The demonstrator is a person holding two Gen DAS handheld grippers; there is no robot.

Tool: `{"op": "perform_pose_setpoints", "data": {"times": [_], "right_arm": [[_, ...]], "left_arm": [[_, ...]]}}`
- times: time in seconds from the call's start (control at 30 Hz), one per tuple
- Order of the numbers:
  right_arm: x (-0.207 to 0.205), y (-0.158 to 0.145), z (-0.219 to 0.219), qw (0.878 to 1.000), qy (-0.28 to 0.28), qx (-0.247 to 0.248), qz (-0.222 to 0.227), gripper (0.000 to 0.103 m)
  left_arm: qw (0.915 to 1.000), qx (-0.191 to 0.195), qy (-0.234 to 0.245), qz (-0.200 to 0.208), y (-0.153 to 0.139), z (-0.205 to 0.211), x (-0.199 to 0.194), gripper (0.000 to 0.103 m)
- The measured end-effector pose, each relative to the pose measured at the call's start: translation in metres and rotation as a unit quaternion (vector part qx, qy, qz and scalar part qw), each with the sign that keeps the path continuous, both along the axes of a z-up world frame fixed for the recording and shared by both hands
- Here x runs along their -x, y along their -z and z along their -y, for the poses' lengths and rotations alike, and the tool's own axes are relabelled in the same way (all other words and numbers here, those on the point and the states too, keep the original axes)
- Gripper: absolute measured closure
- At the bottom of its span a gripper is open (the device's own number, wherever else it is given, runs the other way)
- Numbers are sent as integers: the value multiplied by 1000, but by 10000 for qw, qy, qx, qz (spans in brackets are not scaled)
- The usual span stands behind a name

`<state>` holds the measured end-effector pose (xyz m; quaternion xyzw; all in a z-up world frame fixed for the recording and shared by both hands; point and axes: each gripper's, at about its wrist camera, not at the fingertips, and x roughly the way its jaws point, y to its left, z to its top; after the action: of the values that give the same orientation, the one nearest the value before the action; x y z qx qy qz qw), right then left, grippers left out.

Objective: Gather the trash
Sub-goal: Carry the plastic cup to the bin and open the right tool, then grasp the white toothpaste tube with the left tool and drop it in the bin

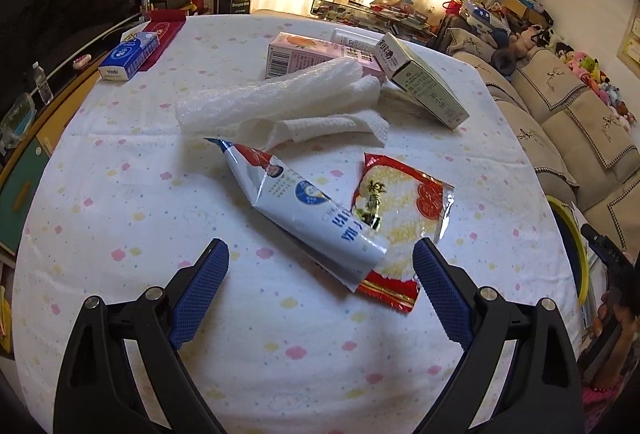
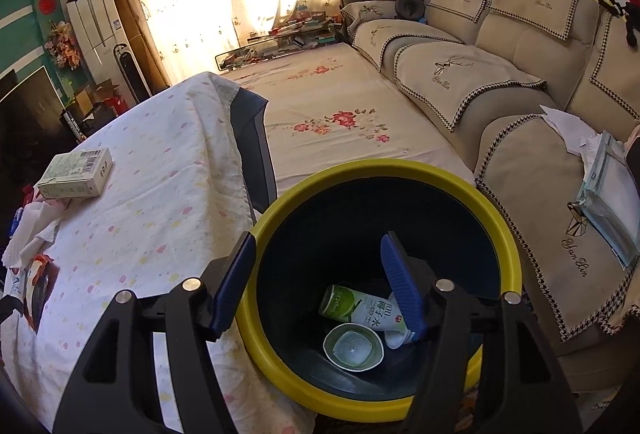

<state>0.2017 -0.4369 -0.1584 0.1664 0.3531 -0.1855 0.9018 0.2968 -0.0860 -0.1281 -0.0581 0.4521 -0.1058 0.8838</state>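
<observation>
Meanwhile, both grippers hang empty, one over a littered table, one over the bin.

Nearest the wide-open left gripper (image 1: 320, 266) lie a white-and-blue pouch (image 1: 304, 201) overlapping a red snack wrapper (image 1: 404, 209) on the cloth-covered table (image 1: 120, 193); beyond them a paper towel (image 1: 320, 127), a foam roll (image 1: 264, 93), then a pink carton (image 1: 304, 53) and a tilted cream box (image 1: 424, 81). The right gripper (image 2: 320, 274), parted and empty, hangs above the yellow-rimmed bin (image 2: 400, 173), which holds a coconut-water bottle (image 2: 360, 306) and a cup (image 2: 354, 348).
</observation>
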Motion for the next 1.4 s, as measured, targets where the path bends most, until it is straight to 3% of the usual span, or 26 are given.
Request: {"op": "perform_pose_setpoints", "data": {"times": [0.23, 0.43, 0.6, 0.73, 1.1, 1.23, 1.4], "right_arm": [[1, 1, 0, 10000, -44, -54, 19, 41], [2, 3, 2, 9999, -72, -108, 6, 40], [2, 3, 2, 9999, -89, -139, 5, 40], [2, 3, 2, 9998, -113, -172, 23, 39], [6, -4, -2, 9996, -188, -179, 116, 39], [12, -11, 0, 9996, -152, -152, 196, 39], [23, -16, 3, 9995, -116, -129, 258, 39]], "left_arm": [[9985, 159, -363, -373, 9, -9, -38, 11], [9978, 98, -480, -453, 14, -15, -56, 12], [9975, 14, -534, -463, 12, -23, -61, 37], [9972, -27, -583, -471, 13, -31, -54, 65], [9992, -168, -232, -285, -3, -35, -6, 68], [9998, -145, 126, -27, -27, -16, 14, 68], [9952, 1, 956, 212, -50, 40, 30, 68]]}}
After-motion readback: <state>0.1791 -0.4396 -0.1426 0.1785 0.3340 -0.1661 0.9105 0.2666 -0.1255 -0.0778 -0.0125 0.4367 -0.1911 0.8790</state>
